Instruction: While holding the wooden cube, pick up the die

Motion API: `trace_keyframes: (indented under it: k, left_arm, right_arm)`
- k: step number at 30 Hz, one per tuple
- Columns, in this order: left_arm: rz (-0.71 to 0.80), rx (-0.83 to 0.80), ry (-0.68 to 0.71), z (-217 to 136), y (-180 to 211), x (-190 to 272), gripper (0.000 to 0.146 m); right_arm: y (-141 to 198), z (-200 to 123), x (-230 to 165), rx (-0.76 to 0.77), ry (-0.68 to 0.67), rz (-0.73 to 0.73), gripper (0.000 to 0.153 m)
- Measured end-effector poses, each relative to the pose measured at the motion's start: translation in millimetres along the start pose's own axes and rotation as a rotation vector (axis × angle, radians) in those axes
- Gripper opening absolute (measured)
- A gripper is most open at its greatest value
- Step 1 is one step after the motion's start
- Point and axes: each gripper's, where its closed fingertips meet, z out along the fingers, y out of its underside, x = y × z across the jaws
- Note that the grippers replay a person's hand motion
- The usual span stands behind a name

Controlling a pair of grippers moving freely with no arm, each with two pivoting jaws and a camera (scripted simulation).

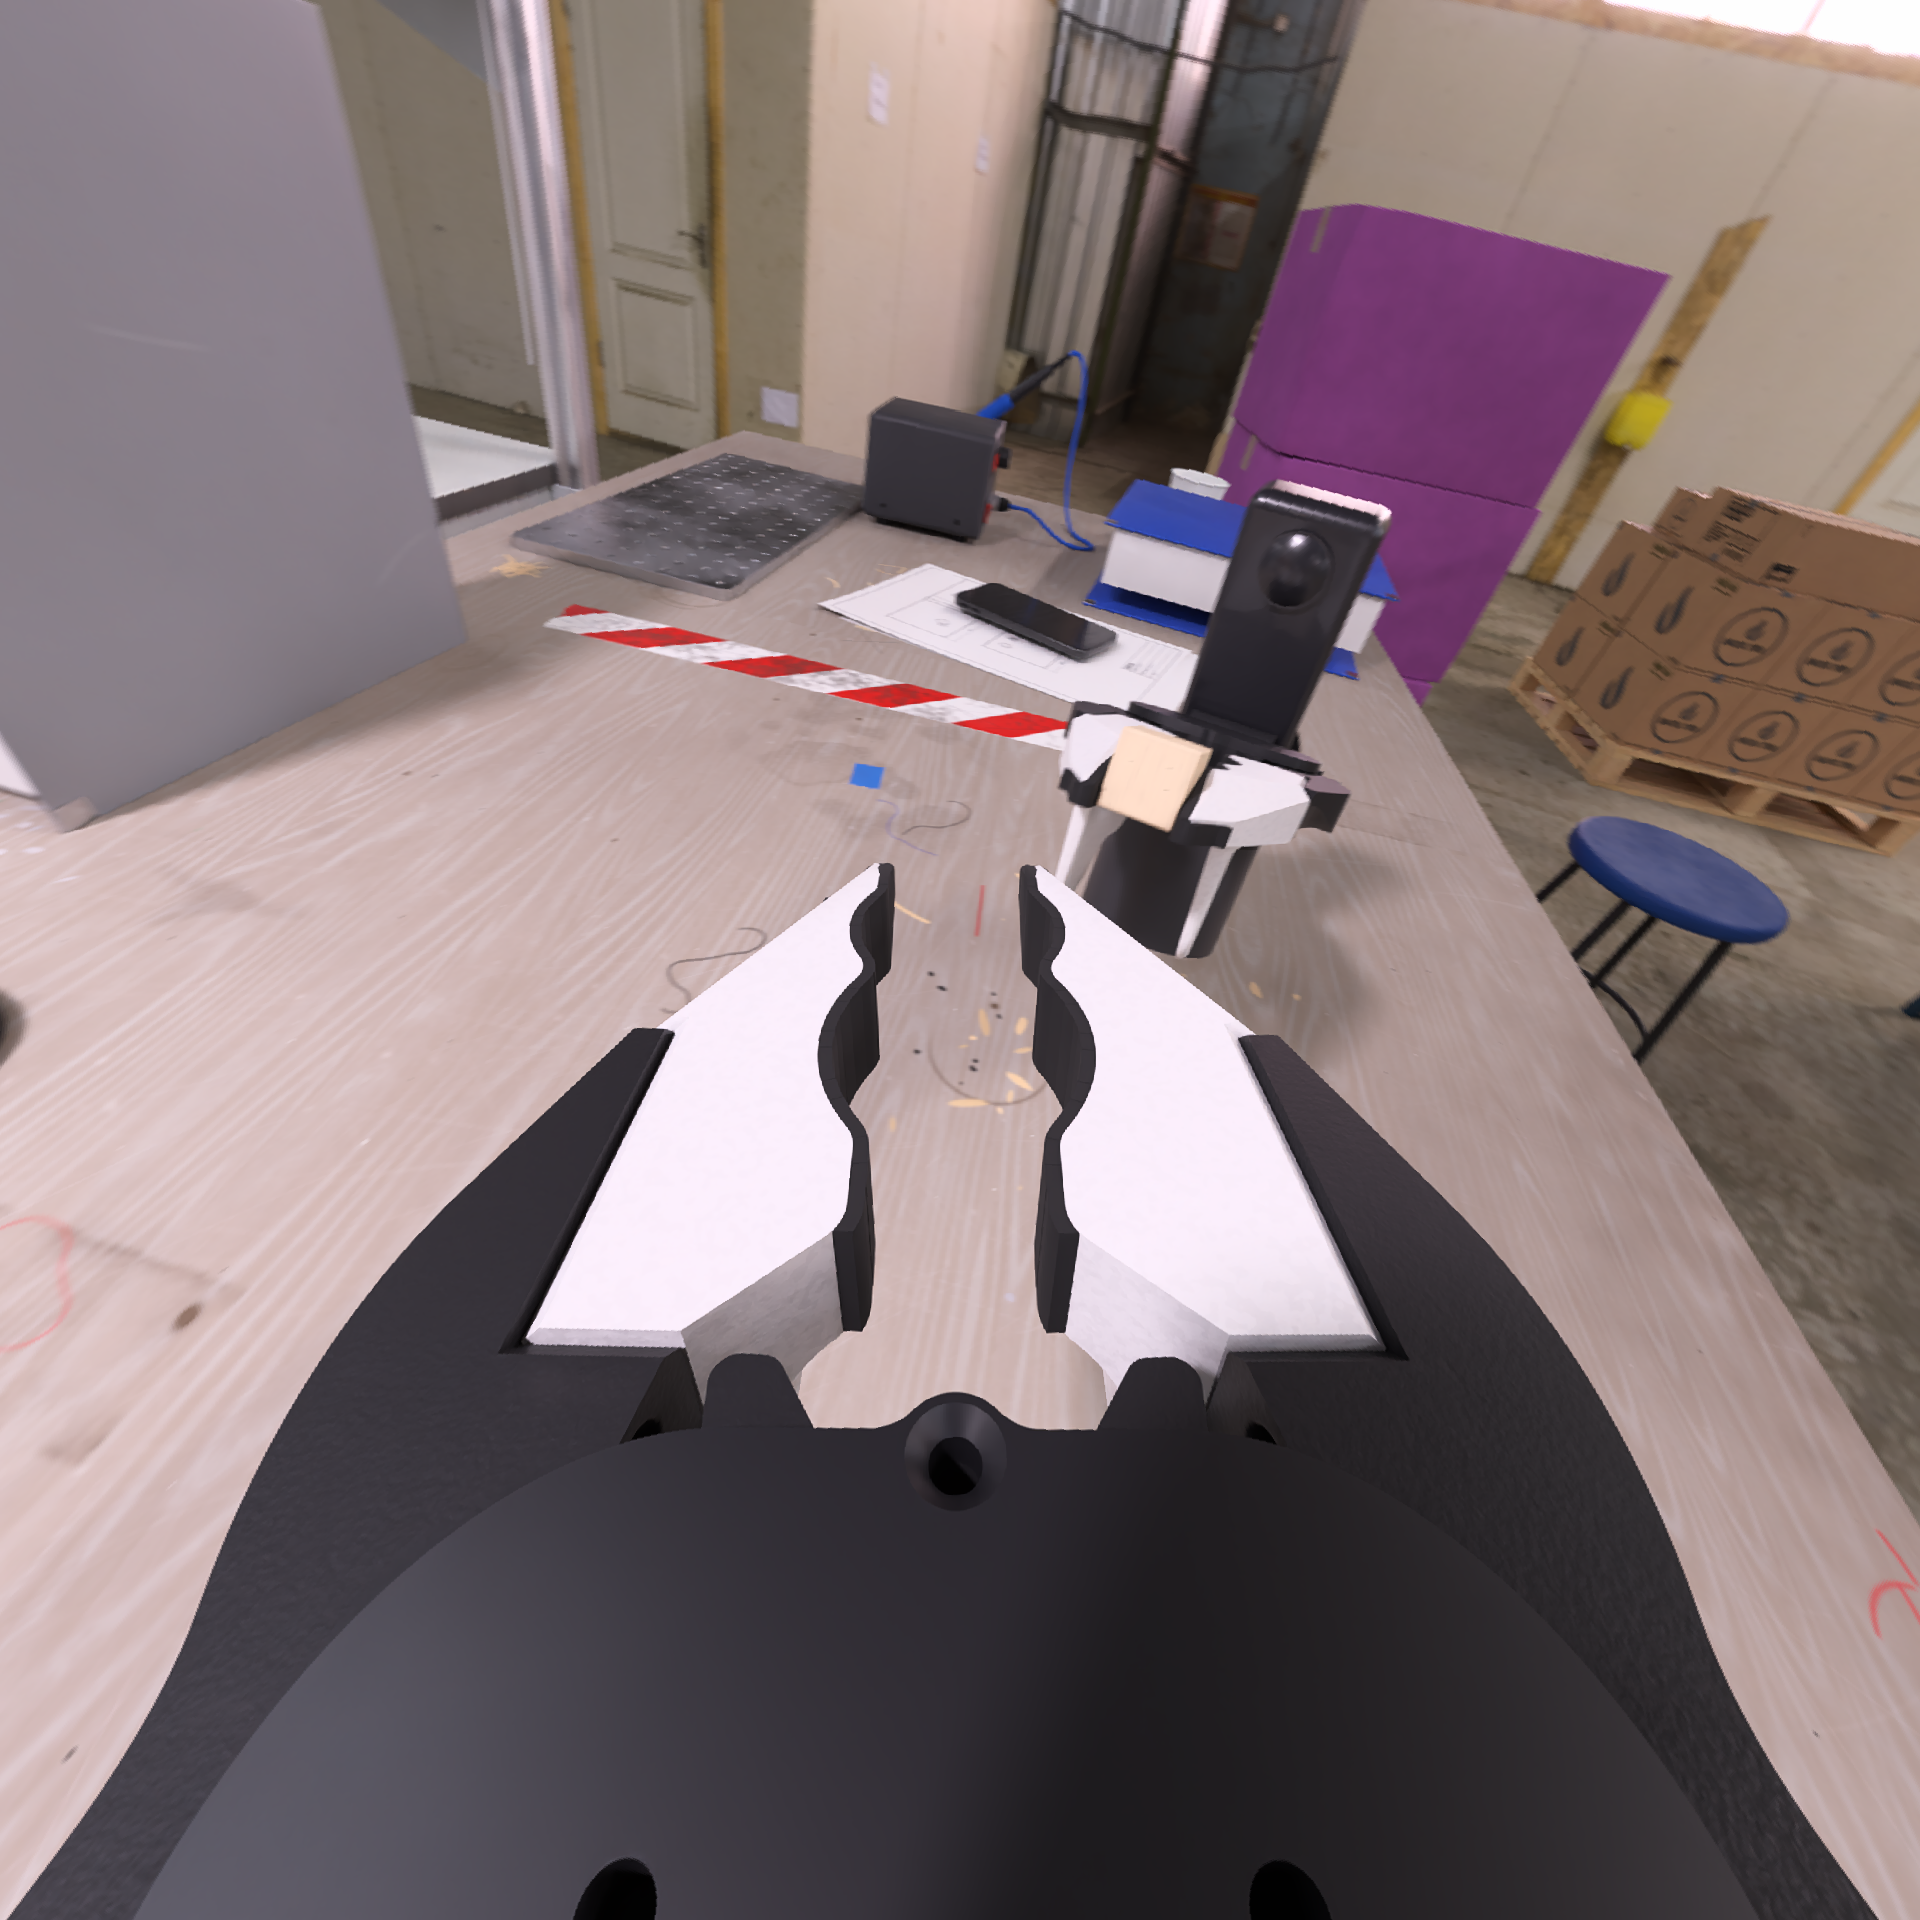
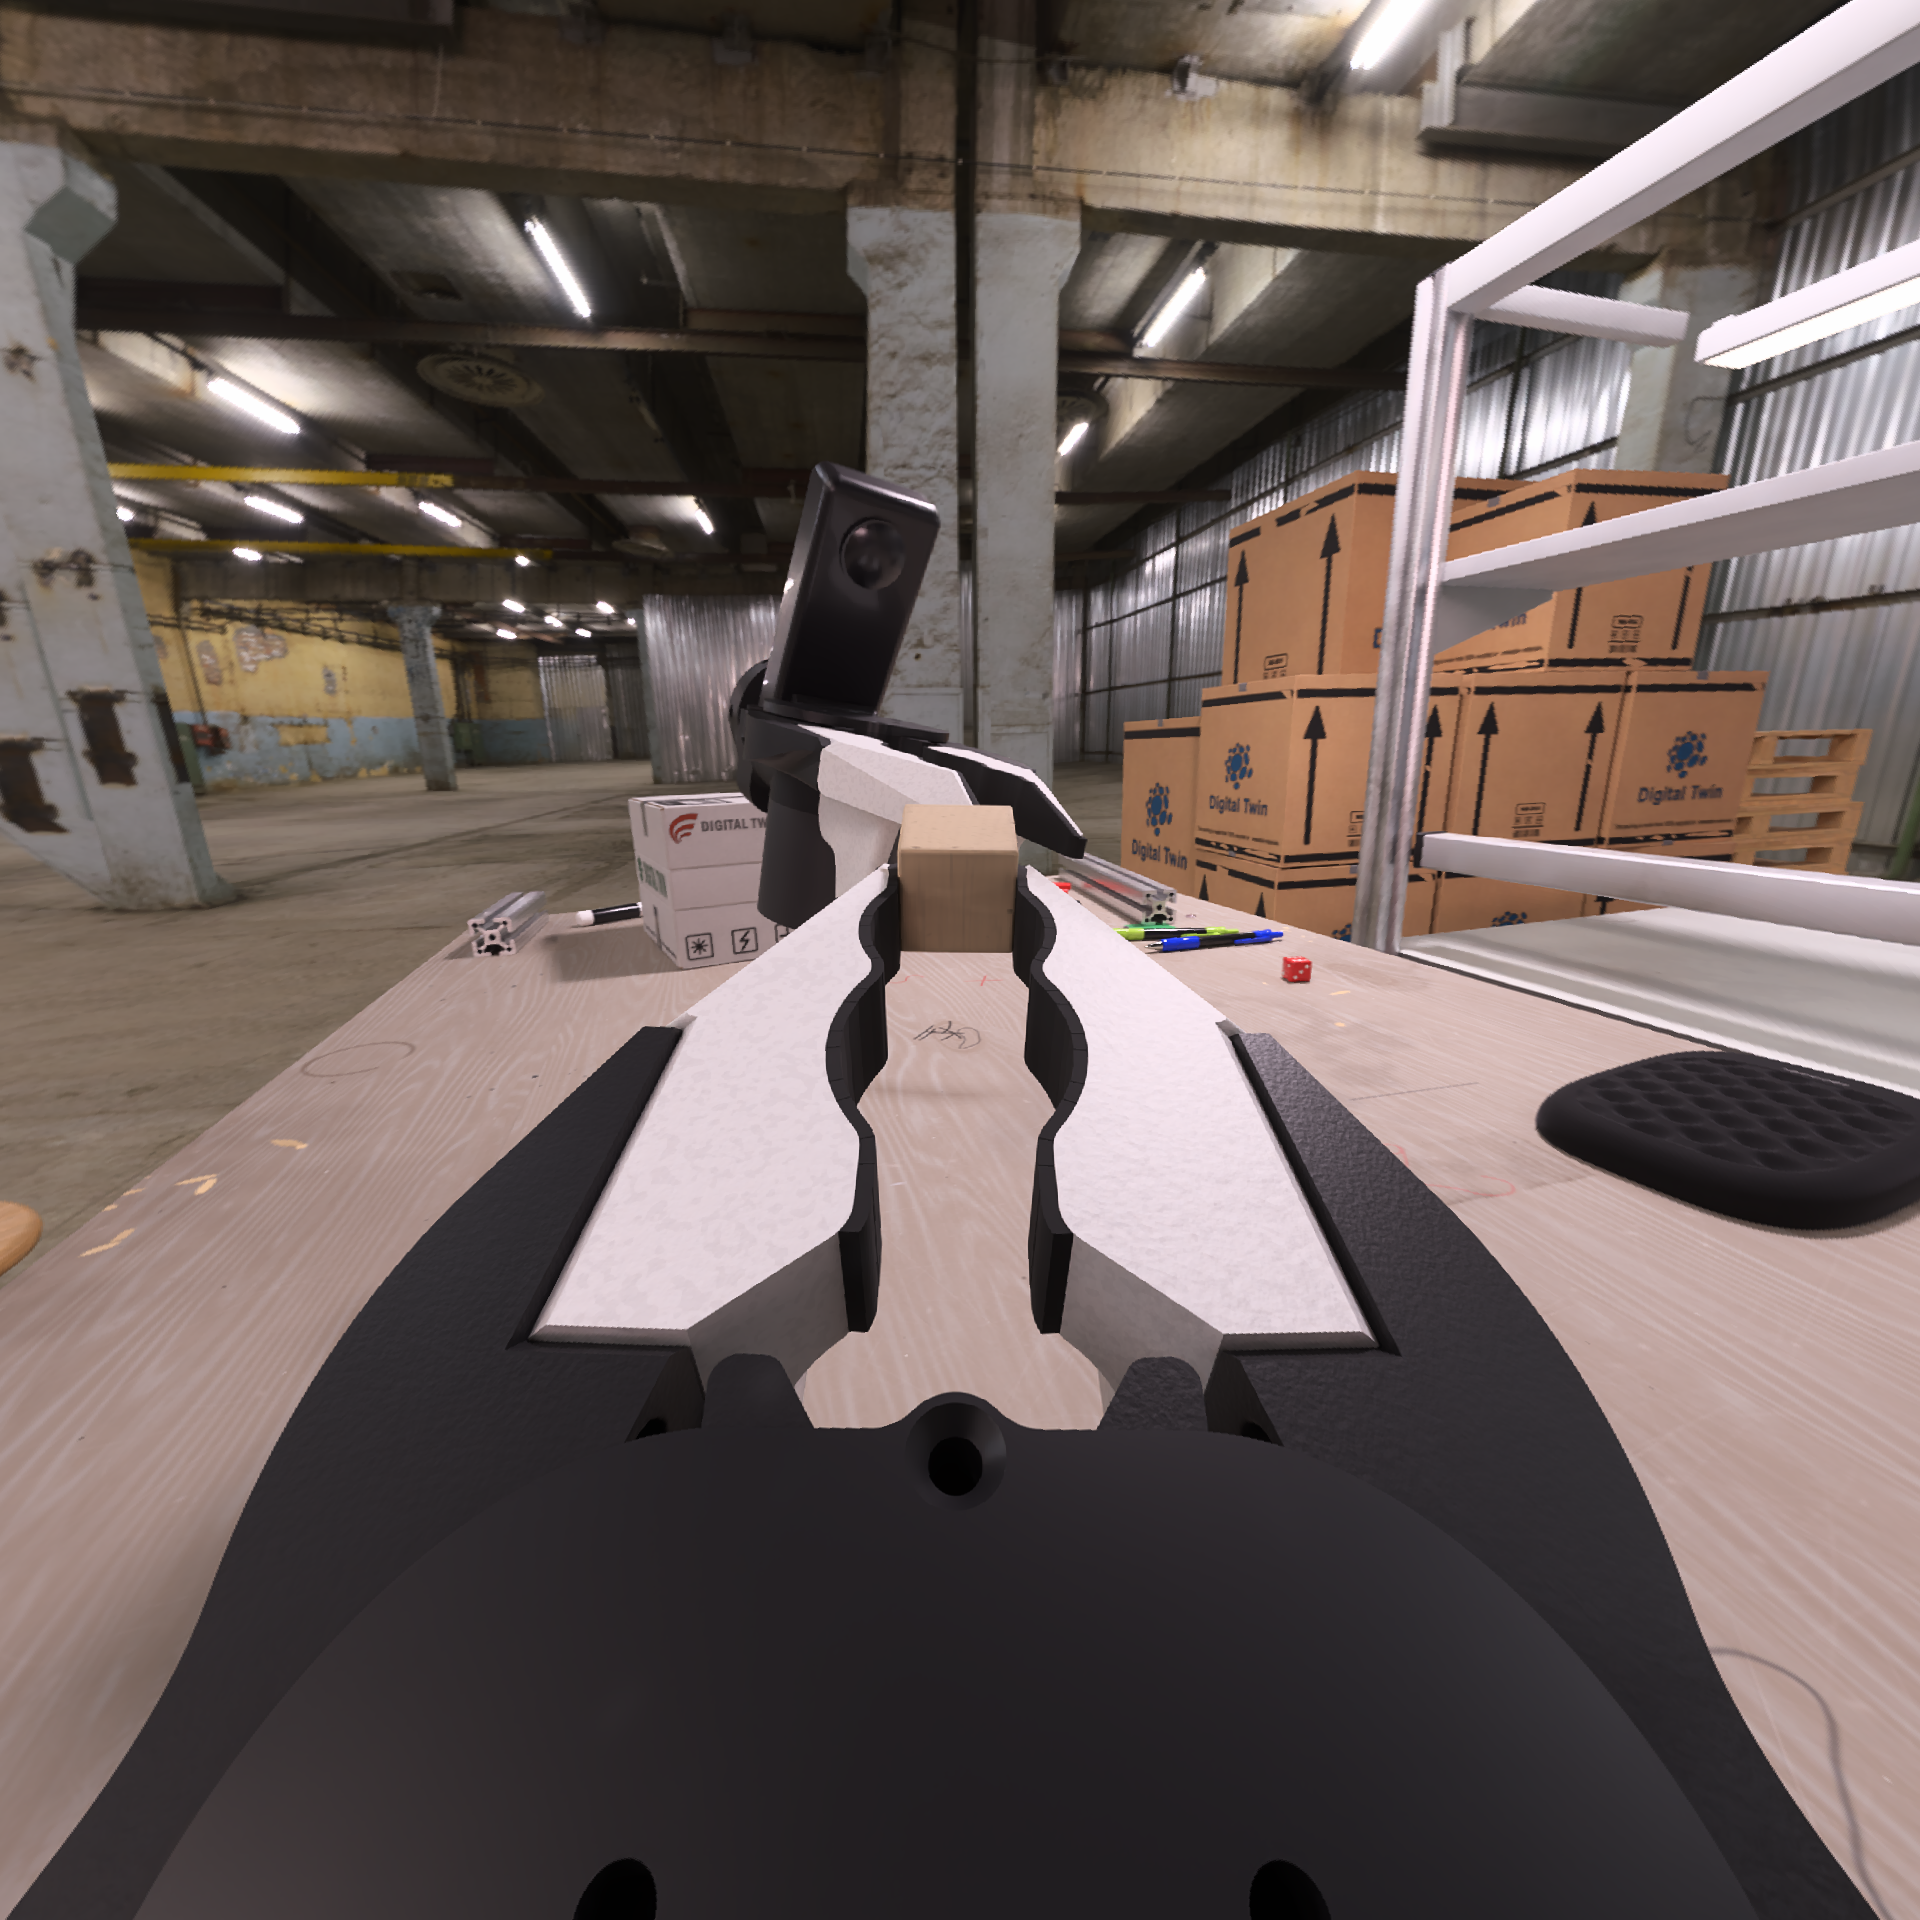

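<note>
In the right wrist view my right gripper (image 2: 956,883) is shut on the wooden cube (image 2: 956,878), held at the fingertips a little above the wooden table (image 2: 1403,1403). The small red die (image 2: 1296,968) lies on the table ahead and to the right of it. My left gripper (image 2: 1039,816) shows just behind the cube, tilted. In the left wrist view my left gripper (image 1: 956,883) is open and empty above the table (image 1: 416,987). The right gripper (image 1: 1184,790) with the cube (image 1: 1153,774) is ahead to its right. The die is not seen in this view.
A white box (image 2: 696,894), aluminium profiles (image 2: 506,925), pens (image 2: 1205,937), a black pad (image 2: 1735,1132) and a white shelf frame (image 2: 1662,883) surround the die's area. Striped tape (image 1: 810,665), a phone (image 1: 1034,618), a metal plate (image 1: 696,520) and a grey panel (image 1: 208,416) lie ahead of the left gripper.
</note>
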Motion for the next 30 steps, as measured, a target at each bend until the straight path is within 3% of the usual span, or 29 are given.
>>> trace_keyframes:
  k: [11, 18, 23, 30]
  left_arm:
    - [-0.054, 0.118, -0.234, -47, -19, -55, 0.024]
    - [-0.028, 0.29, -0.42, -108, -53, -78, 0.023]
    - [-0.02, 0.333, -0.472, -133, -62, -83, 0.023]
    - [-0.019, 0.34, -0.504, -142, -62, -87, 0.024]
  right_arm:
    - [4, -2, 9, -0.014, 0.028, 0.022, 0.02]
    - [7, -2, 10, -0.025, 0.033, 0.024, 0.02]
    - [8, -2, 10, -0.029, 0.032, 0.028, 0.02]
    - [9, -2, 11, -0.031, 0.036, 0.031, 0.02]
